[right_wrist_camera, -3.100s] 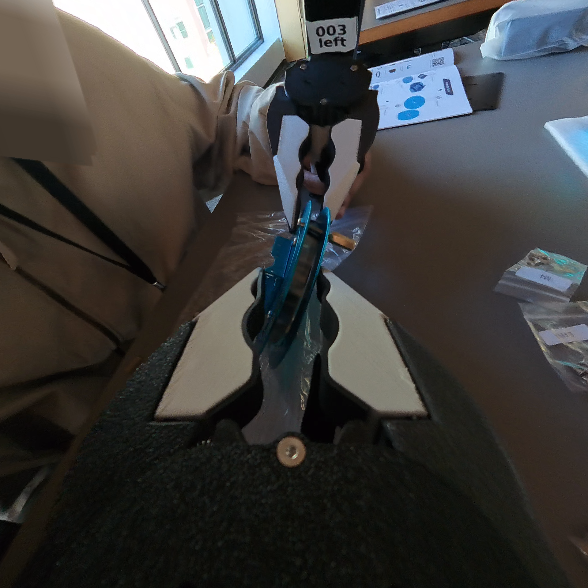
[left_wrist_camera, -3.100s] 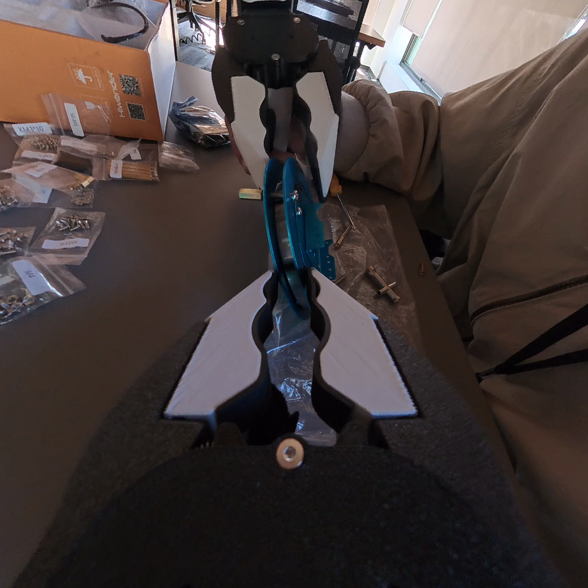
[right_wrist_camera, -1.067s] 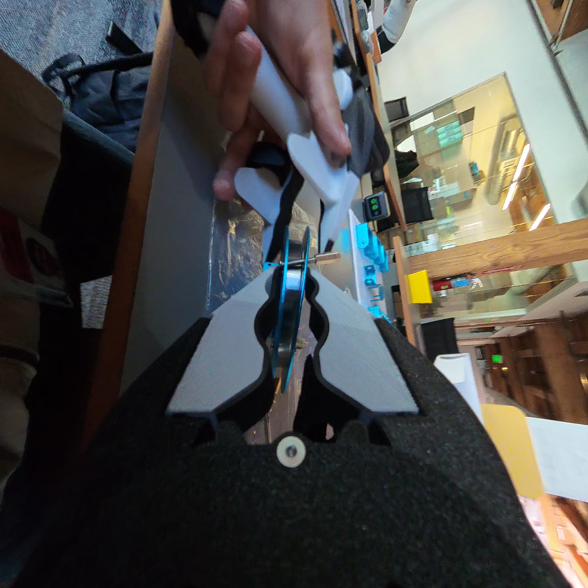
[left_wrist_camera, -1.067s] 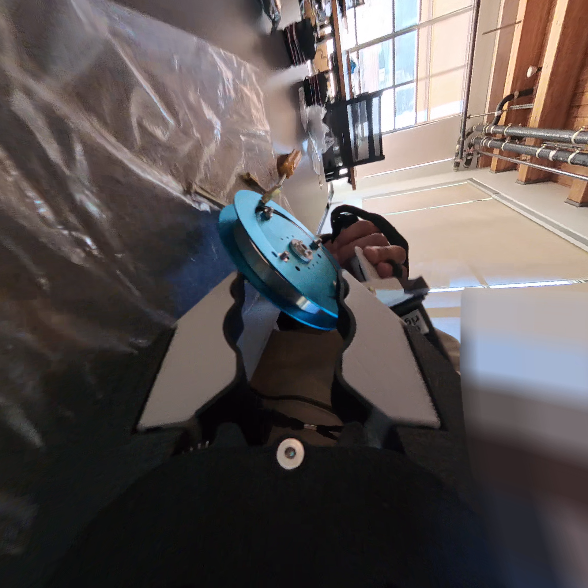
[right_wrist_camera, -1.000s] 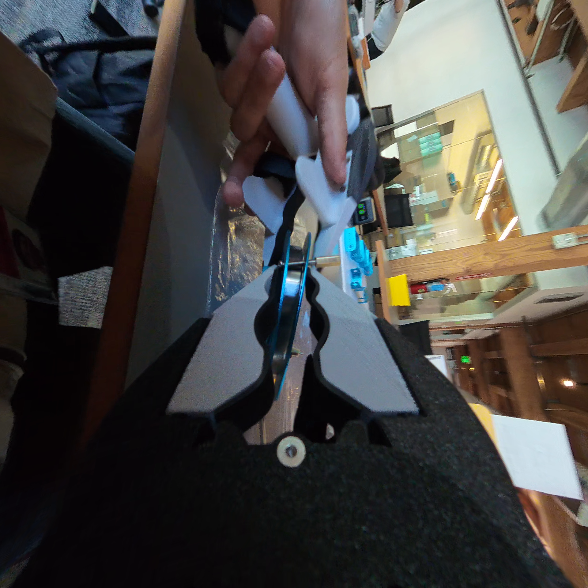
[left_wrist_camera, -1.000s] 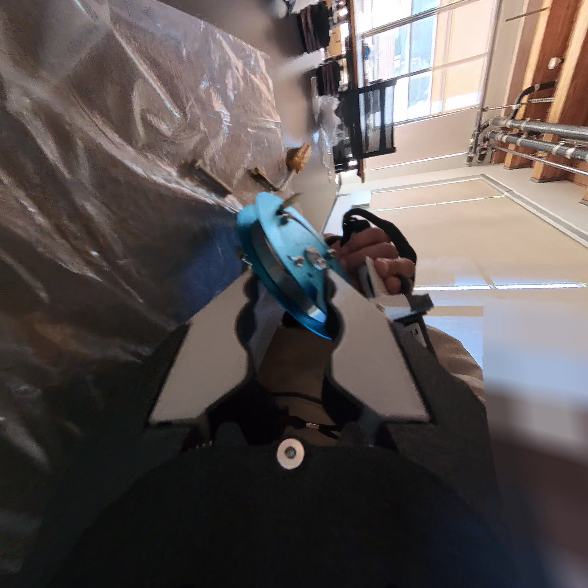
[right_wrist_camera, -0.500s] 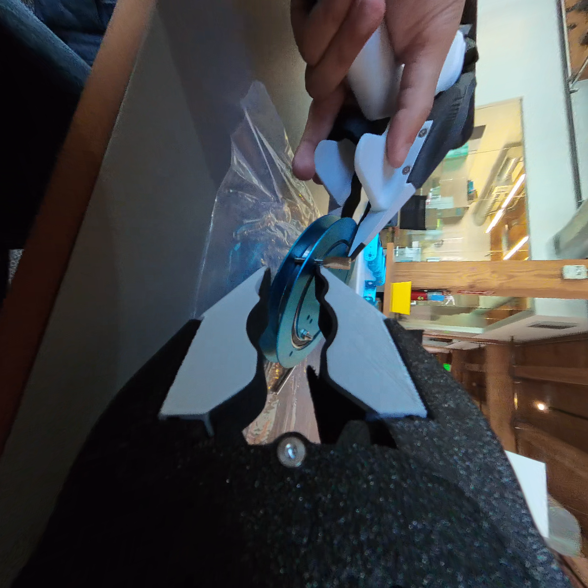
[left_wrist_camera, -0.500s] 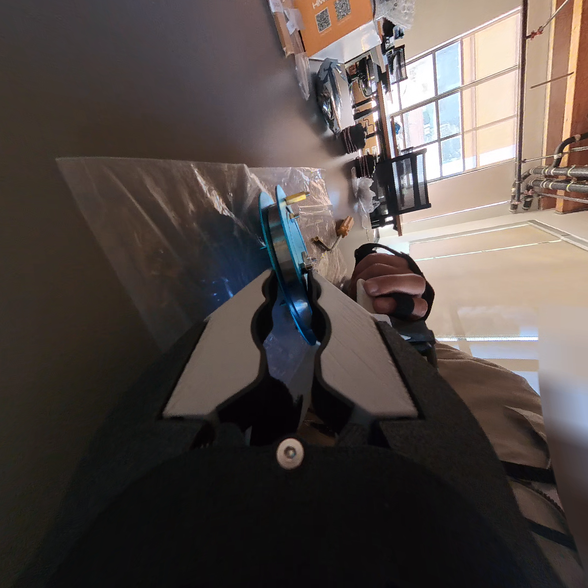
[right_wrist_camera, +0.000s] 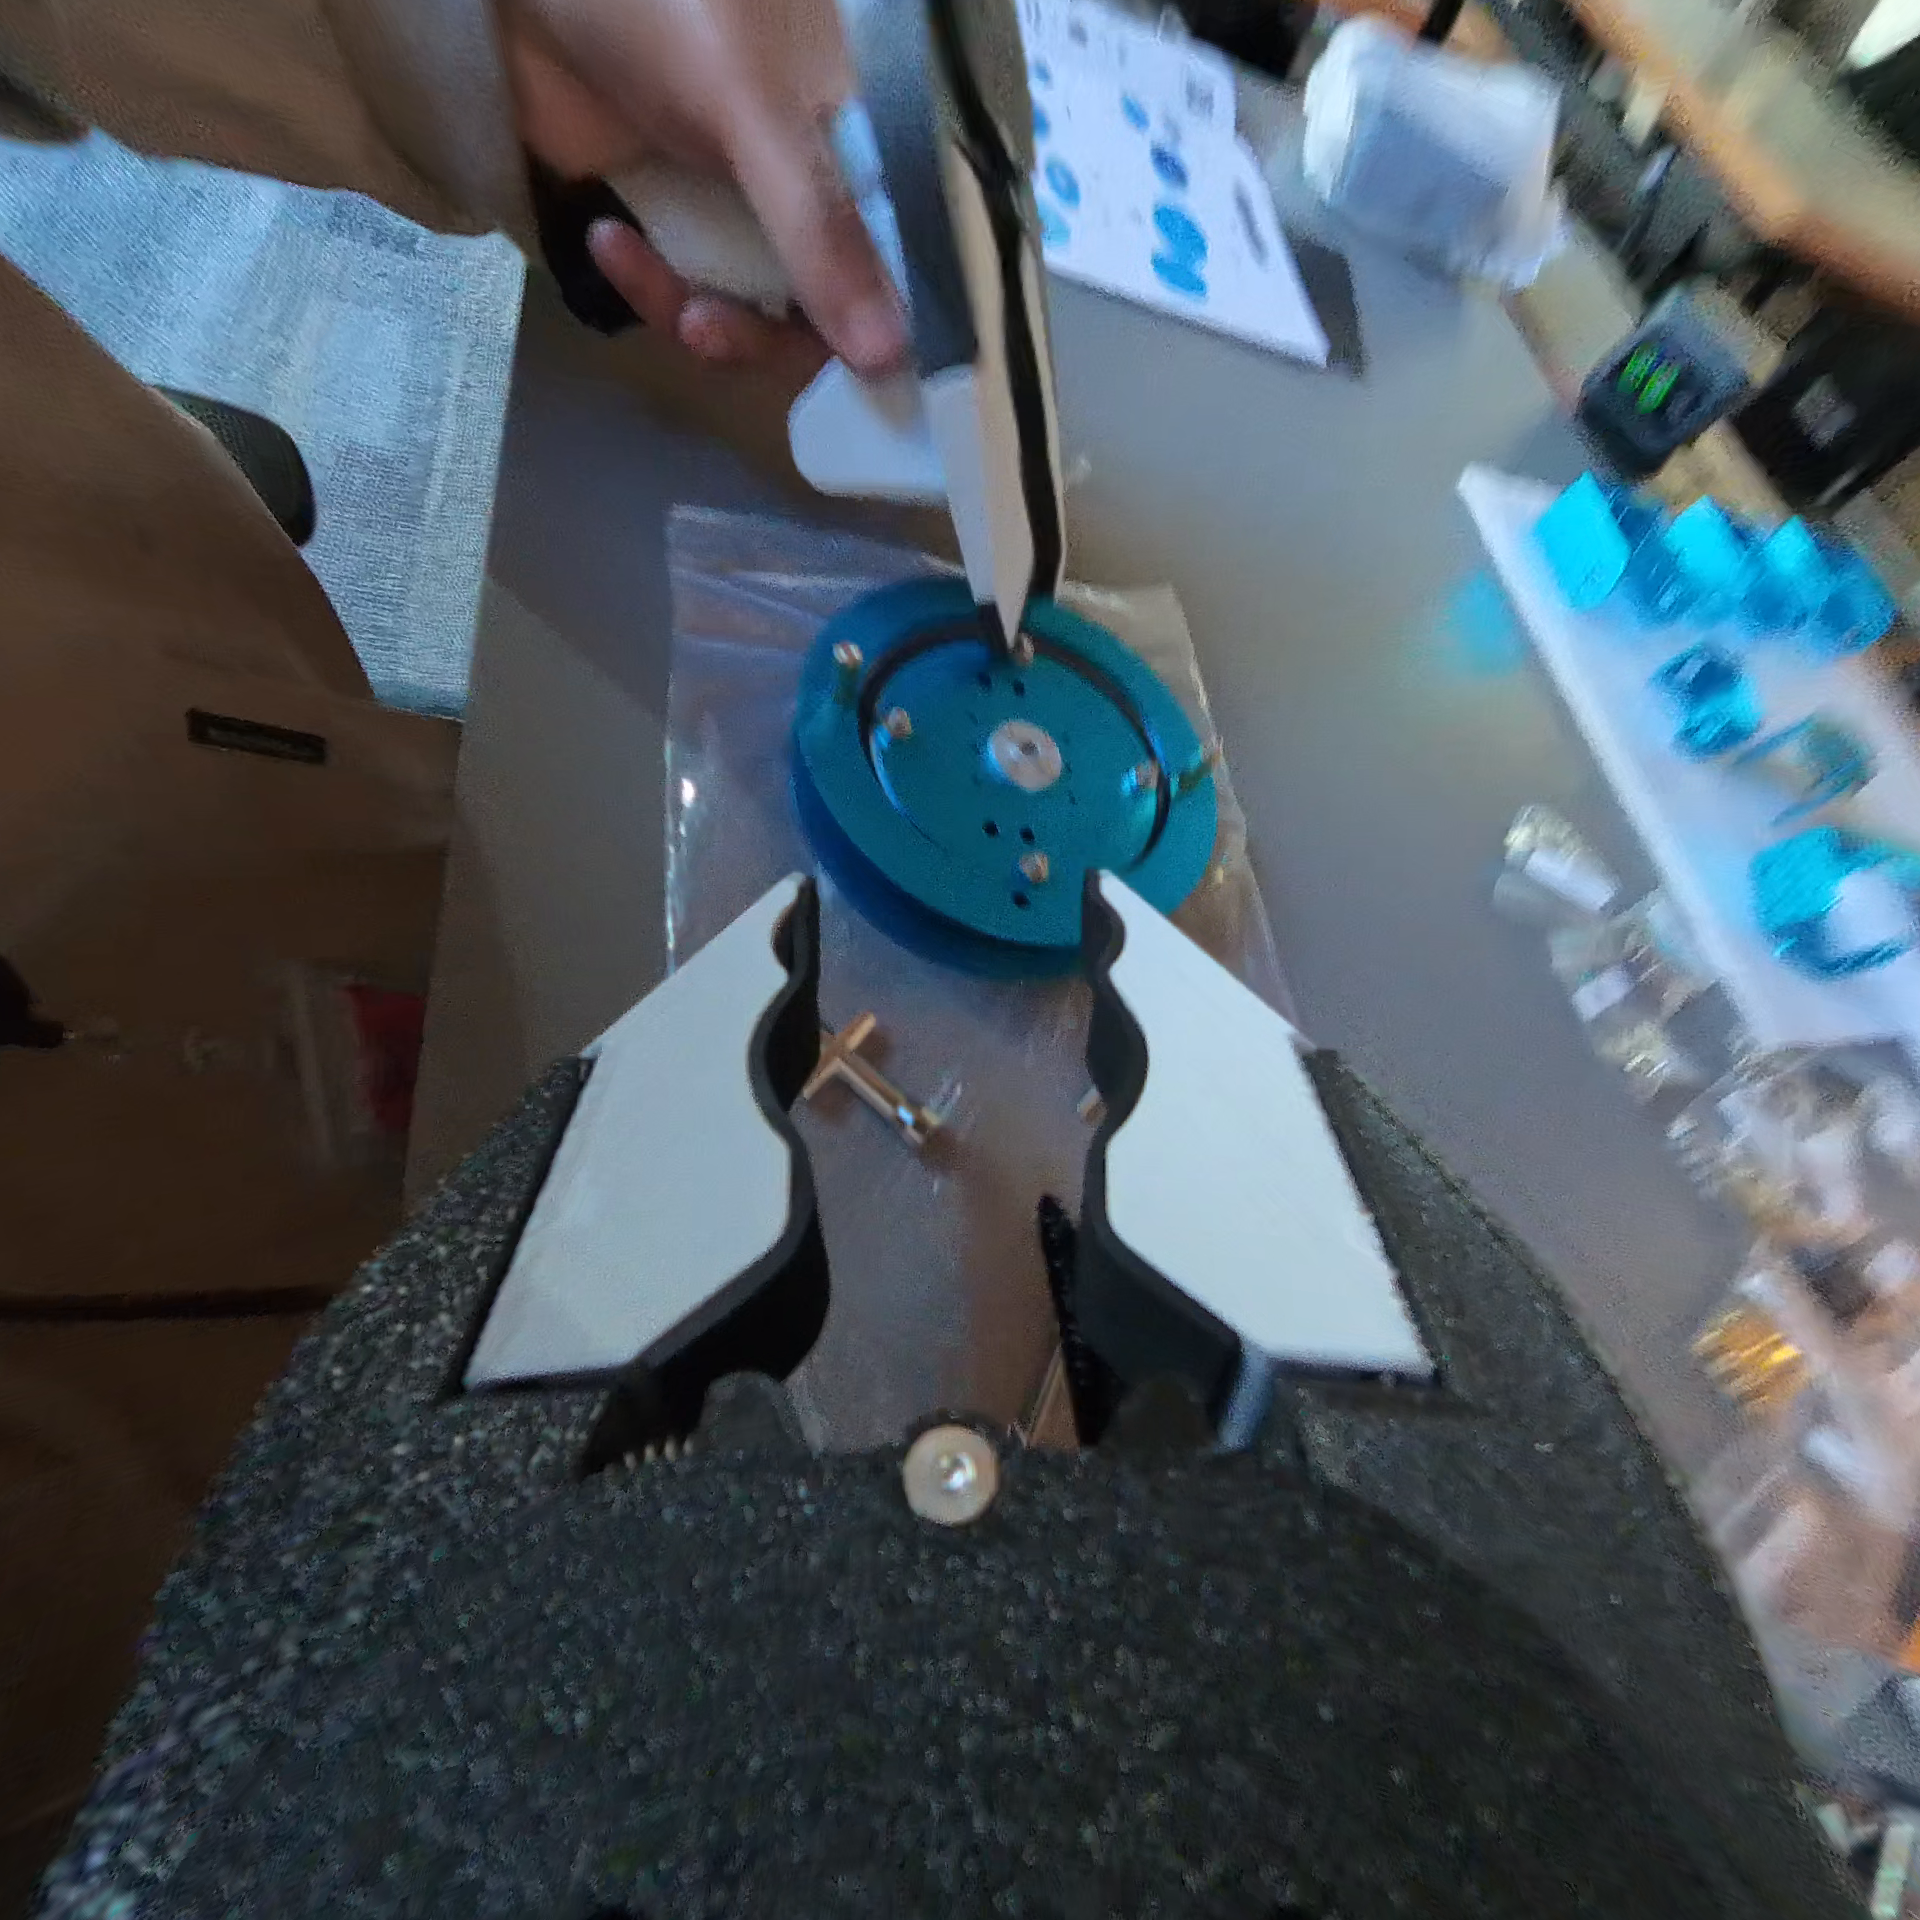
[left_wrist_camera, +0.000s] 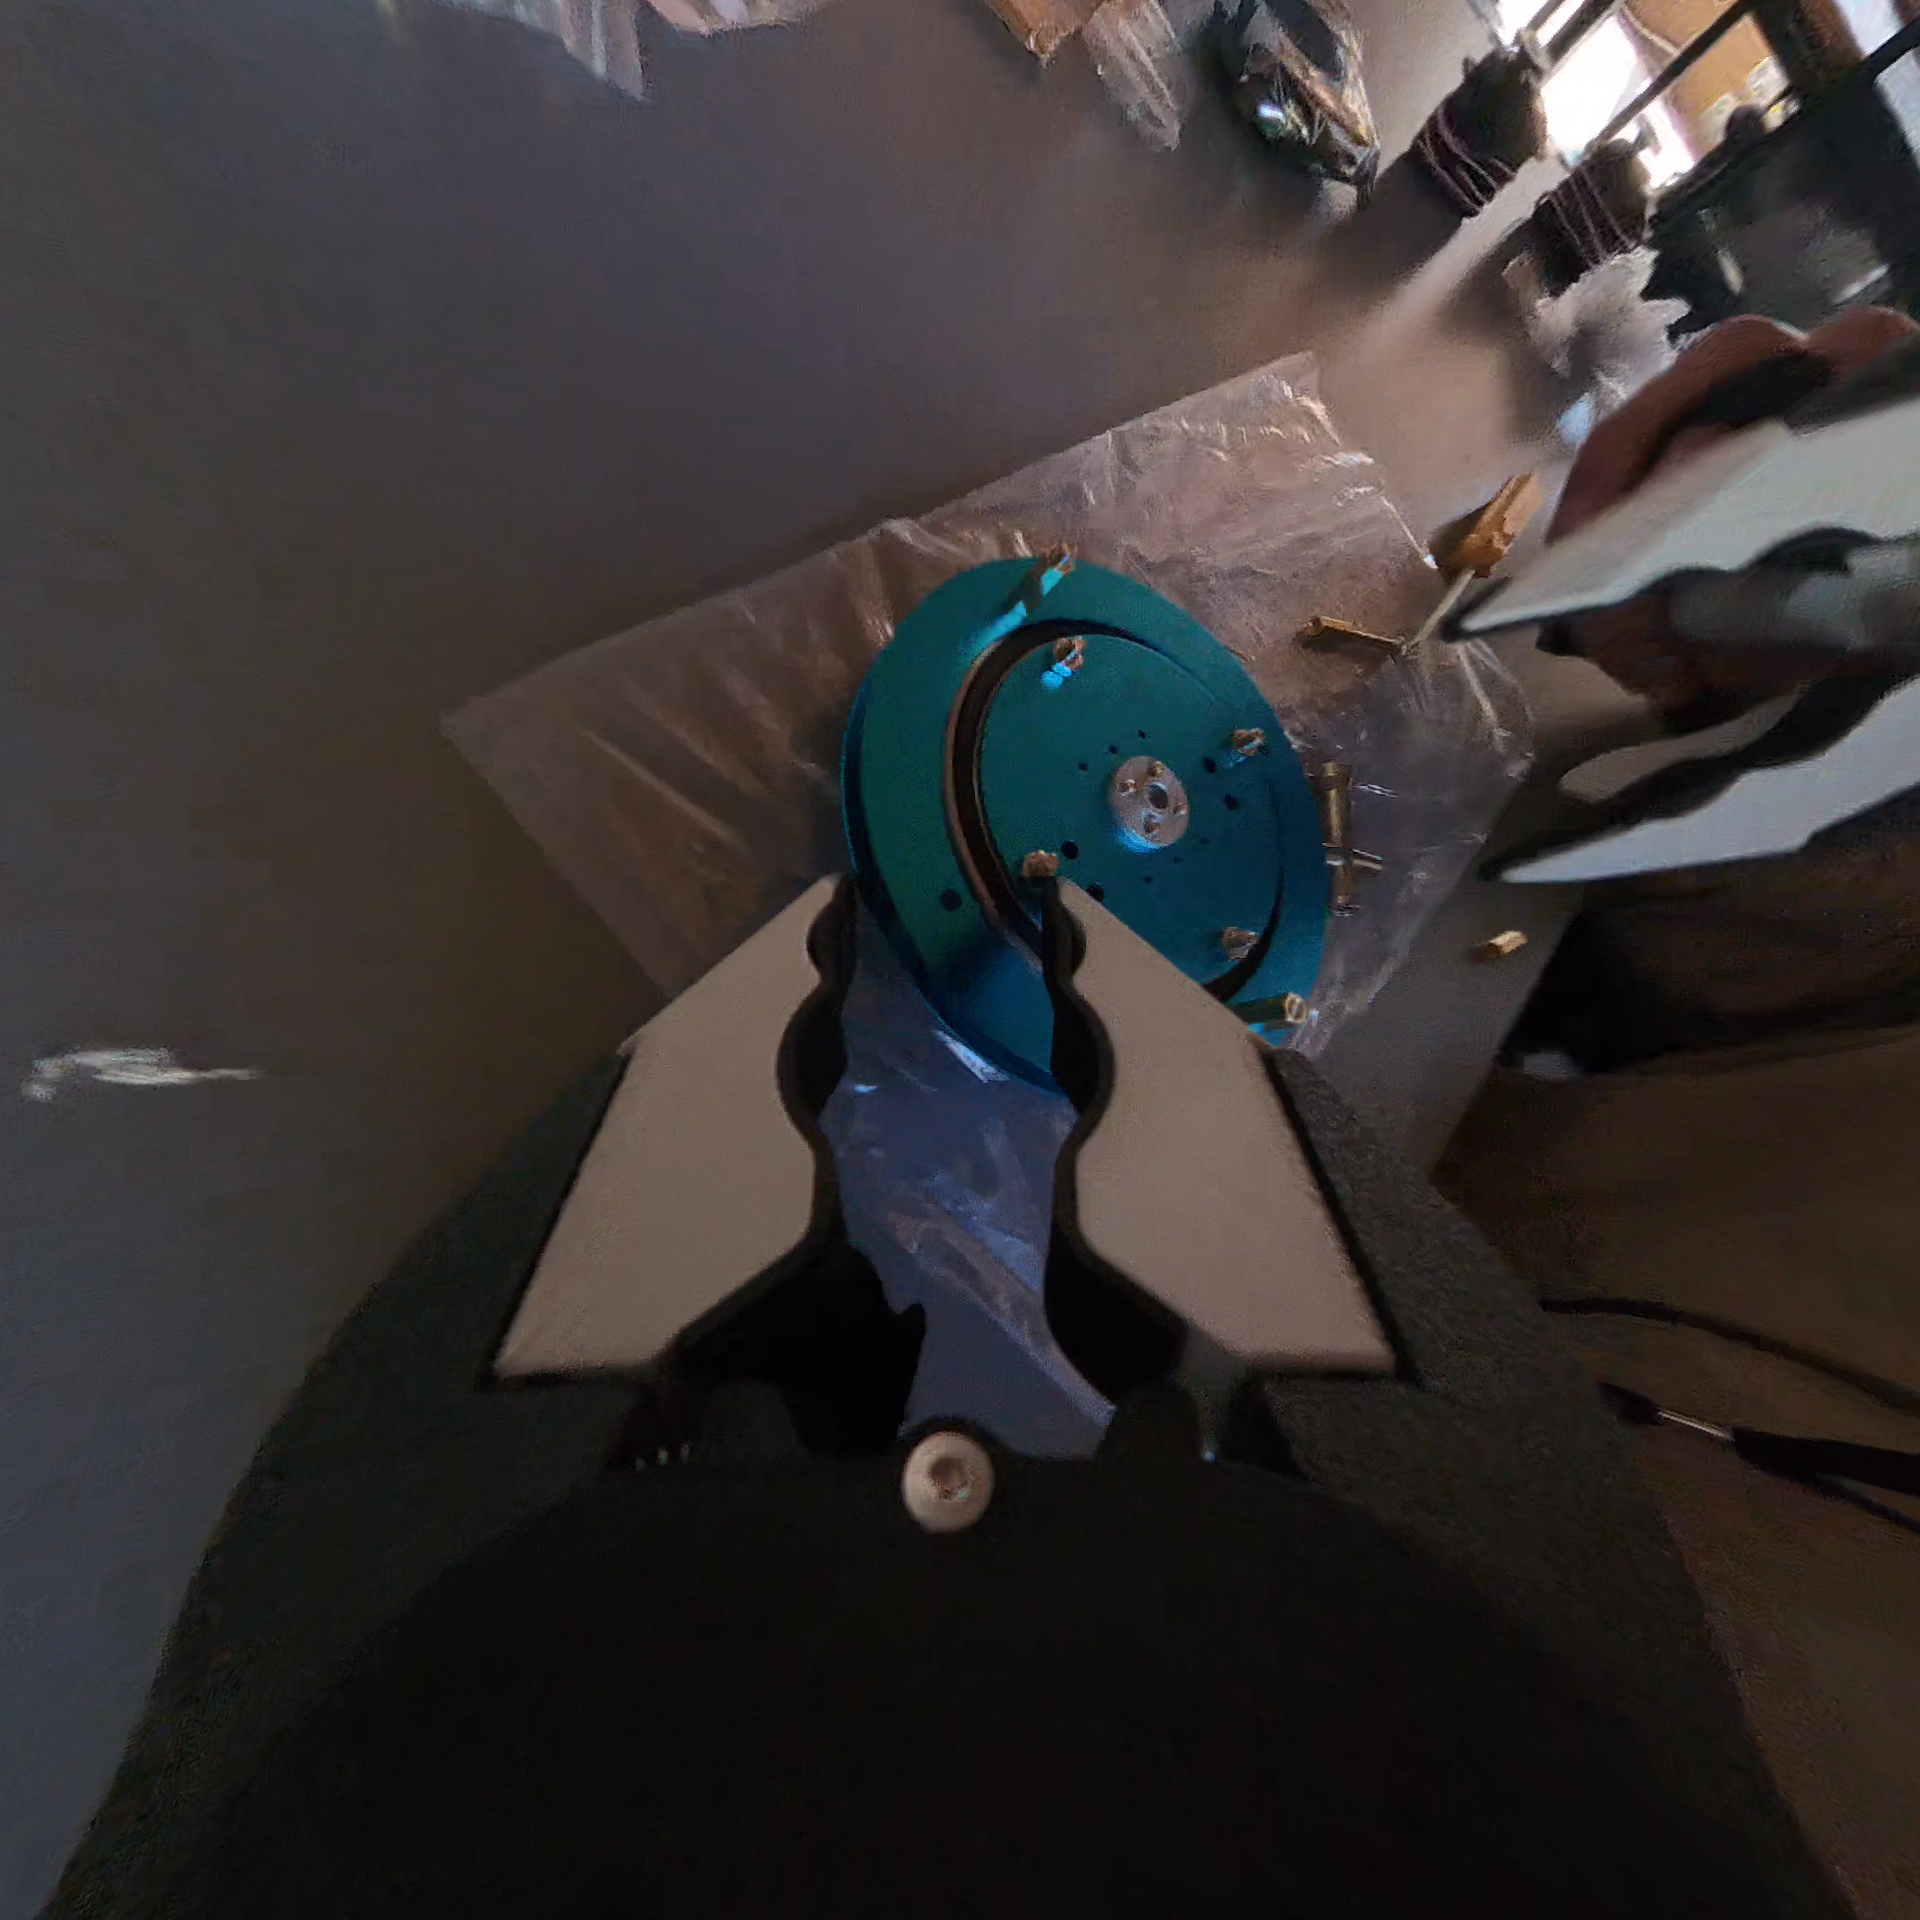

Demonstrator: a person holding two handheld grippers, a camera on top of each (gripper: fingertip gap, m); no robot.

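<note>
The grey surface (left_wrist_camera: 520,416) fills most of both views and carries every loose part. On it lies a clear plastic bag (left_wrist_camera: 727,748), spread flat near the edge beside the person's tan sleeve (right_wrist_camera: 208,727).

A blue disc assembly (left_wrist_camera: 1070,821) sits over the bag: two stacked round plates joined by small brass standoffs, with a dark curved slot and a silver hub at the centre. In the right wrist view the same disc (right_wrist_camera: 997,800) lies nearly flat on the bag.

The left hand-held gripper (left_wrist_camera: 951,894) is clamped on the near rim of the disc assembly; its white fingers (left_wrist_camera: 727,1122) stand a little apart, with the rim pinched between their dark tips. In the right wrist view this gripper (right_wrist_camera: 1013,613) comes down from above, held by a hand (right_wrist_camera: 727,187), its tips meeting the far rim.

The right hand-held gripper (right_wrist_camera: 945,894) has its jaws apart, their tips just short of the disc's near rim and touching nothing. In the left wrist view it (left_wrist_camera: 1538,727) appears blurred at the right edge, spread wide and clear of the disc.

A printed sheet (right_wrist_camera: 1153,208) with blue figures lies farther back on the surface. A white tray (right_wrist_camera: 1704,727) of blue parts stands to the right, blurred.

Between the right gripper's fingers a small cross-shaped metal tool (right_wrist_camera: 868,1075) rests on the bag. Loose brass standoffs (left_wrist_camera: 1340,629) lie scattered on the bag beside the disc.
</note>
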